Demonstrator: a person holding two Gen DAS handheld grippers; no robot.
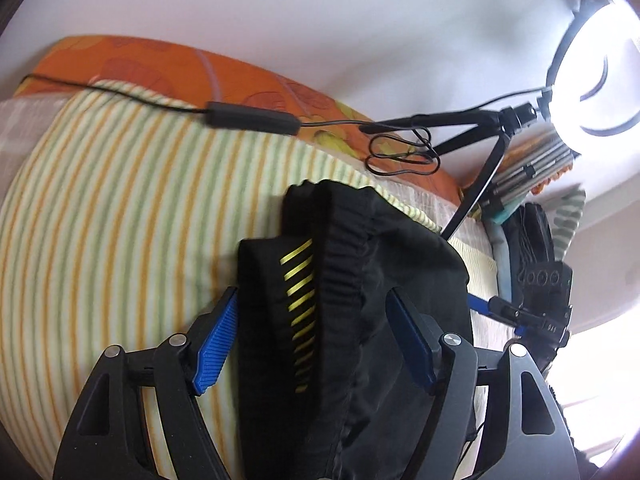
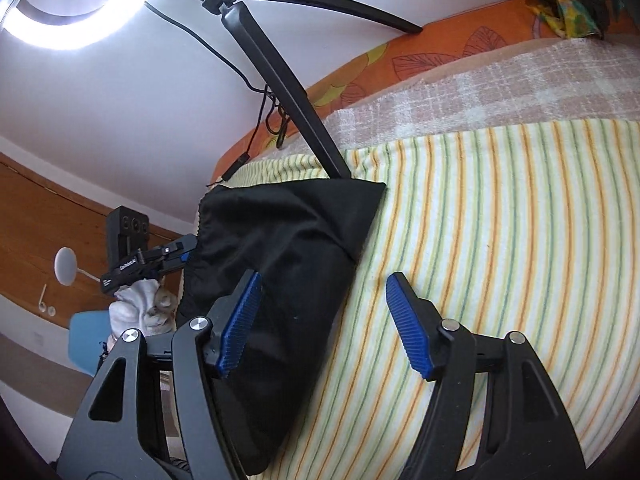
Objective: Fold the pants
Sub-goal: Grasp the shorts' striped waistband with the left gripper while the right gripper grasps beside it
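Black pants (image 1: 352, 300) with yellow slanted stripes and a gathered elastic waistband lie folded on the striped sheet (image 1: 120, 200). My left gripper (image 1: 312, 340) is open, its blue pads on either side of the folded stack. In the right wrist view the pants (image 2: 288, 240) form a black folded bundle. My right gripper (image 2: 320, 320) is open, its left pad over the fabric edge, its right pad (image 2: 408, 328) over bare sheet (image 2: 500, 240). The left gripper (image 2: 156, 260), held by a gloved hand, shows at the pants' far side.
A ring light (image 1: 600, 80) on a black tripod (image 2: 280, 80) stands at the bed's edge, one leg ending by the pants. A cable with an inline box (image 1: 252, 118) runs across the orange bedding (image 1: 160, 60). A white wall is behind.
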